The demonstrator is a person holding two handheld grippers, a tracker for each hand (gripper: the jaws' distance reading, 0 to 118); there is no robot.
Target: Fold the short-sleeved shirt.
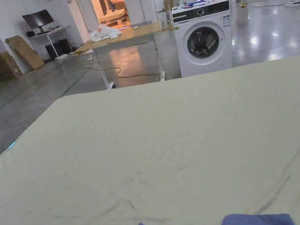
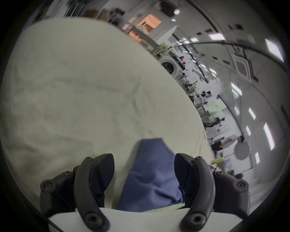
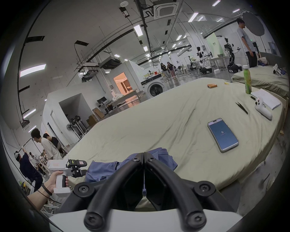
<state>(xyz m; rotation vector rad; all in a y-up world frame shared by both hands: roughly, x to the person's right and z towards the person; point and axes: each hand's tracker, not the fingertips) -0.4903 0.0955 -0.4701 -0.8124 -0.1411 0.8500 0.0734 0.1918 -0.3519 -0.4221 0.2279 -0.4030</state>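
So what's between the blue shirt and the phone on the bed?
Nothing but bare, wrinkled green sheet. In the right gripper view, the blue shirt lies crumpled near the closed right claw, and the phone rests farther off.

Nothing printed can be read. The sticker (image 1: 226, 21) on the washer (image 1: 203, 63) is too small to read, and the label on the bottle (image 3: 247, 81) by the bed's (image 3: 157, 125) far right edge is blurred.
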